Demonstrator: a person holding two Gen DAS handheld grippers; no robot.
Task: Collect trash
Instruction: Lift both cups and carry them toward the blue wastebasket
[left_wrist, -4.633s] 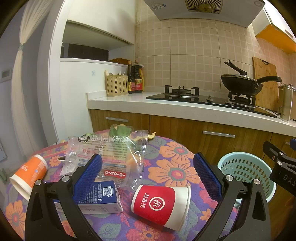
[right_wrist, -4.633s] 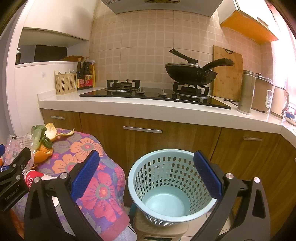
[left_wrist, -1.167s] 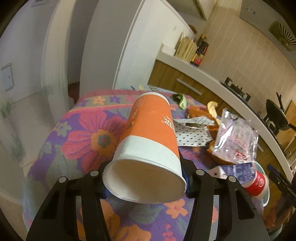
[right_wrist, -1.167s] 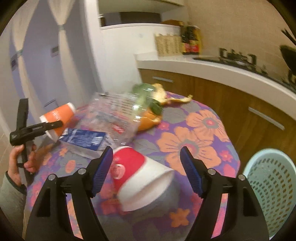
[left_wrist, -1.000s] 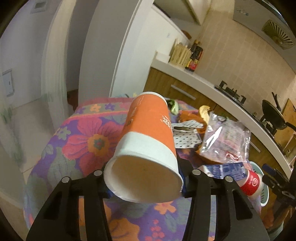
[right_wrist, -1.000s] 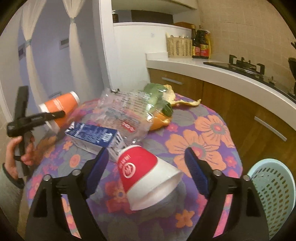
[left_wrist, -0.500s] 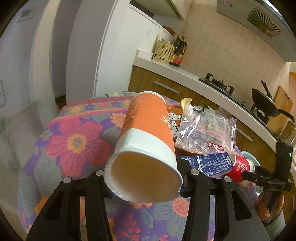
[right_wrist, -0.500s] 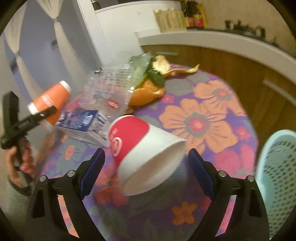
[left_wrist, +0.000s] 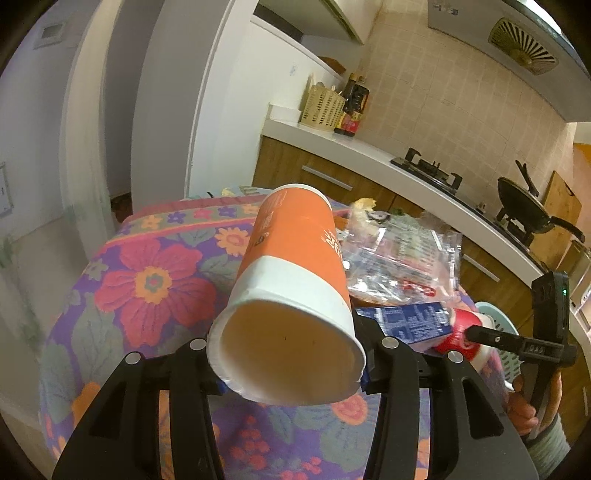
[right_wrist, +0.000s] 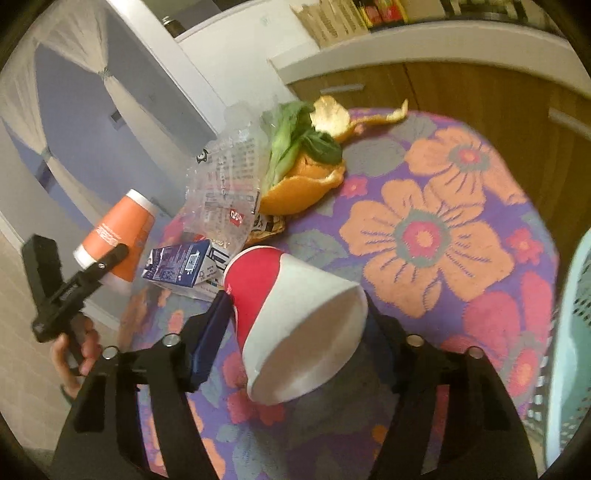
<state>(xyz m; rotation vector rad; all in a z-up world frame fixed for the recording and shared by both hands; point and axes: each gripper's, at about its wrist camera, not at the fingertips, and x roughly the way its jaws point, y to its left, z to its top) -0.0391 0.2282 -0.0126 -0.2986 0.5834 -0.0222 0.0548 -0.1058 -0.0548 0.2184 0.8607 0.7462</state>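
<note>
Between the left gripper's fingers: left gripper (left_wrist: 288, 363) is clamped on the orange cup (left_wrist: 295, 273), open mouth facing back at the camera, bottom pointing away, lifted off the desk (left_wrist: 147, 280).
Right gripper: right gripper (right_wrist: 295, 332) has the red cup (right_wrist: 295, 314) lying on its side between its fingers, white mouth toward the camera. The jaws are closing and the blue pad on its left side looks to be right up against the cup, though I can't really tell if the other side is touching.
Just past the red cup: blue carton (right_wrist: 181, 266) lying flat, off to the gripper's left.
Further ahead of the right gripper: crinkly clear wrapper (right_wrist: 225, 188), then orange peel (right_wrist: 306, 184) with green leaves (right_wrist: 295, 147) on top.
Far right of the right gripper: pale blue basket (right_wrist: 569, 332), off the desk edge.
Desk: covered with a purple flowery cloth (right_wrist: 424, 229).
Hands: a hand (right_wrist: 72, 350) holds the left gripper's handle; another hand (left_wrist: 532, 413) holds the right one's.
</note>
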